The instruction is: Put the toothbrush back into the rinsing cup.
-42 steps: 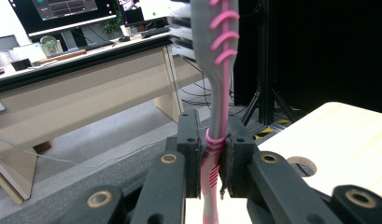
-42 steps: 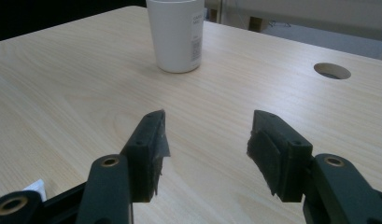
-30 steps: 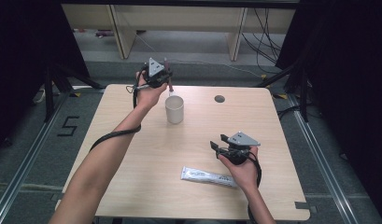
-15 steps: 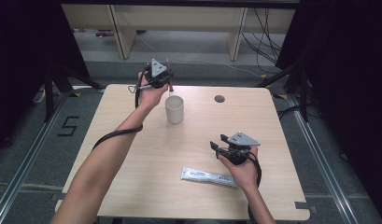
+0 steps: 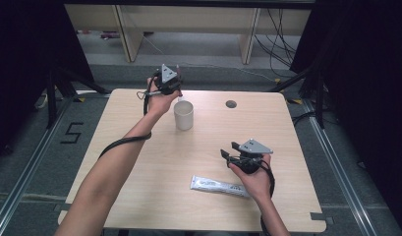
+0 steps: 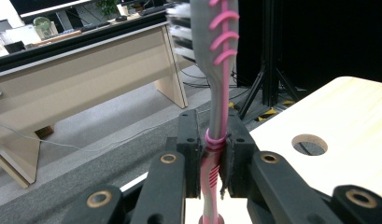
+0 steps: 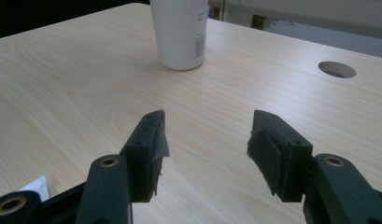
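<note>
**Toothbrush clamped in left gripper beside the cup; right gripper open over the table**

High view: pale wooden table with a round cable hole near its far edge, grey floor around, dark curtains at both sides, light desks beyond. White cup stands upright on the far half. Left gripper held just beside and above the cup's far left. Right gripper hangs over the near right part; a white tube lies flat near it.

Left gripper view: jaws closed tight on a grey-and-pink toothbrush, gripped at the handle, bristled head up. Desk and floor behind.

Right gripper view: jaws wide apart, nothing between them; cup well ahead.
</note>
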### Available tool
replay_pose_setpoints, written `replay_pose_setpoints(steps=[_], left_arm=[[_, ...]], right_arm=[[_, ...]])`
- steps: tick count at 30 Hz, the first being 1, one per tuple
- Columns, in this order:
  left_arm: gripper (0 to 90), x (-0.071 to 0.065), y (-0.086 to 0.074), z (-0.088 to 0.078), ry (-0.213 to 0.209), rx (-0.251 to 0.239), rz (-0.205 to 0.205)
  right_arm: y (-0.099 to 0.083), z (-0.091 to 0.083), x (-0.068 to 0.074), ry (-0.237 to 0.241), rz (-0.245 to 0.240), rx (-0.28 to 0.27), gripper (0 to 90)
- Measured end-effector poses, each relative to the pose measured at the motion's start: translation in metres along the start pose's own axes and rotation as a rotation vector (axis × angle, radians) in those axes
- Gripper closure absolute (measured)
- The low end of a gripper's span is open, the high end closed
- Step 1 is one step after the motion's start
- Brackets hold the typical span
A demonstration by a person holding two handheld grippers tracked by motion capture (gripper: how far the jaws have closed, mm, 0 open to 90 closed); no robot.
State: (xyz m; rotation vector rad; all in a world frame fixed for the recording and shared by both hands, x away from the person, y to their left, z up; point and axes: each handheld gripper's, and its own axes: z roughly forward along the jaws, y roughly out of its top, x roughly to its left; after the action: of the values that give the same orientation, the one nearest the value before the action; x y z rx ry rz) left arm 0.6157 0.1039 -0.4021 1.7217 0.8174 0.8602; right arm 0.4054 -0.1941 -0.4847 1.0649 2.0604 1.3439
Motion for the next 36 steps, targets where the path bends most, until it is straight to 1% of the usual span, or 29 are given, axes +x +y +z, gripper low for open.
replay_pose_setpoints(steps=[1, 2, 3, 4, 5, 6, 7, 8, 9, 16, 17, 18, 19, 20, 21, 22, 24, 25, 26, 27, 28, 29, 30, 31, 32, 33, 35, 36], left_arm=[[79.7, 0.000, -0.001, 0.000, -0.001, 0.002, -0.002], [79.7, 0.000, -0.001, 0.001, -0.001, 0.005, -0.003], [79.7, 0.000, -0.002, 0.001, -0.001, 0.006, -0.003], [79.7, 0.000, -0.002, 0.002, -0.001, 0.009, -0.004], [79.7, 0.000, -0.003, 0.002, 0.000, 0.012, -0.001], [79.7, 0.000, -0.003, 0.002, 0.001, 0.014, -0.008], [79.6, 0.000, -0.004, 0.003, 0.000, 0.017, -0.004], [79.7, 0.000, -0.005, 0.003, -0.001, 0.016, -0.010], [79.7, 0.000, -0.005, 0.004, -0.001, 0.021, -0.006], [79.6, -0.002, -0.010, 0.007, -0.004, 0.031, -0.018], [79.6, -0.001, -0.010, 0.008, -0.004, 0.027, 0.003], [79.6, -0.003, -0.011, 0.008, -0.004, 0.038, -0.017], [79.6, -0.003, -0.011, 0.008, -0.005, 0.039, -0.019], [79.6, -0.002, -0.012, 0.009, -0.002, 0.032, -0.002], [79.6, -0.001, -0.012, 0.009, -0.002, 0.033, -0.001], [79.6, -0.003, -0.013, 0.009, -0.004, 0.044, -0.022], [79.6, -0.003, -0.014, 0.010, -0.005, 0.047, -0.023], [79.6, -0.001, -0.014, 0.011, -0.003, 0.038, -0.004], [79.6, -0.003, -0.015, 0.010, -0.005, 0.049, -0.025], [79.6, -0.001, -0.015, 0.011, -0.002, 0.043, -0.006], [79.6, -0.002, -0.016, 0.011, -0.004, 0.054, -0.028], [79.6, -0.002, -0.017, 0.011, -0.003, 0.057, -0.026], [79.5, -0.002, -0.017, 0.011, -0.004, 0.061, -0.028], [79.5, -0.002, -0.018, 0.012, -0.004, 0.063, -0.029], [79.6, -0.002, -0.019, 0.012, -0.003, 0.064, -0.029], [79.6, -0.002, -0.019, 0.012, -0.005, 0.067, -0.030], [79.5, -0.003, -0.021, 0.013, -0.006, 0.073, -0.028], [79.5, -0.003, -0.022, 0.014, -0.006, 0.073, -0.031]], right_arm=[[0.000, -0.001, -0.001, -0.015, -0.021, -0.005, 45.8], [0.000, 0.000, -0.001, -0.014, -0.025, -0.005, 45.8], [0.000, 0.000, -0.001, -0.015, -0.023, -0.009, 45.8], [0.000, -0.001, 0.001, -0.010, 0.013, 0.002, 45.8], [0.000, -0.001, 0.001, -0.004, 0.003, 0.006, 45.8], [0.000, 0.000, 0.001, -0.006, 0.003, 0.005, 45.8], [0.000, 0.000, 0.001, -0.009, 0.005, -0.001, 45.8], [0.000, 0.000, 0.001, -0.007, 0.004, 0.002, 45.8], [0.000, -0.001, 0.001, -0.003, 0.003, 0.011, 45.7], [0.000, -0.001, 0.001, -0.005, -0.003, 0.011, 45.8], [0.000, -0.001, 0.001, -0.004, -0.002, 0.020, 45.8], [0.000, -0.001, 0.001, -0.003, -0.001, 0.021, 45.7], [0.000, -0.001, 0.002, -0.001, 0.012, 0.023, 45.8], [0.000, -0.001, 0.002, -0.002, 0.013, 0.023, 45.7], [0.000, -0.001, 0.002, -0.002, 0.012, 0.021, 45.7], [0.000, -0.001, 0.002, -0.002, 0.011, 0.021, 45.7], [0.000, -0.001, 0.002, -0.002, 0.010, 0.021, 45.7], [0.000, -0.001, 0.002, -0.002, 0.011, 0.021, 45.7], [0.000, -0.001, 0.002, -0.001, 0.012, 0.022, 45.7], [0.000, -0.001, 0.001, -0.003, -0.001, 0.018, 45.6], [0.000, 0.000, 0.001, -0.004, -0.002, 0.018, 45.6], [0.000, 0.001, 0.001, 0.001, -0.003, 0.008, 45.6], [0.000, 0.002, -0.001, 0.006, -0.034, -0.004, 45.6], [0.000, 0.002, -0.001, 0.008, -0.035, -0.004, 45.6], [0.000, 0.002, 0.000, 0.015, -0.026, 0.000, 45.6], [-0.001, 0.002, 0.001, 0.016, -0.002, 0.003, 45.6], [0.000, 0.002, 0.000, 0.017, -0.003, 0.003, 45.6], [0.000, 0.000, 0.001, -0.001, -0.009, 0.014, 45.6]])
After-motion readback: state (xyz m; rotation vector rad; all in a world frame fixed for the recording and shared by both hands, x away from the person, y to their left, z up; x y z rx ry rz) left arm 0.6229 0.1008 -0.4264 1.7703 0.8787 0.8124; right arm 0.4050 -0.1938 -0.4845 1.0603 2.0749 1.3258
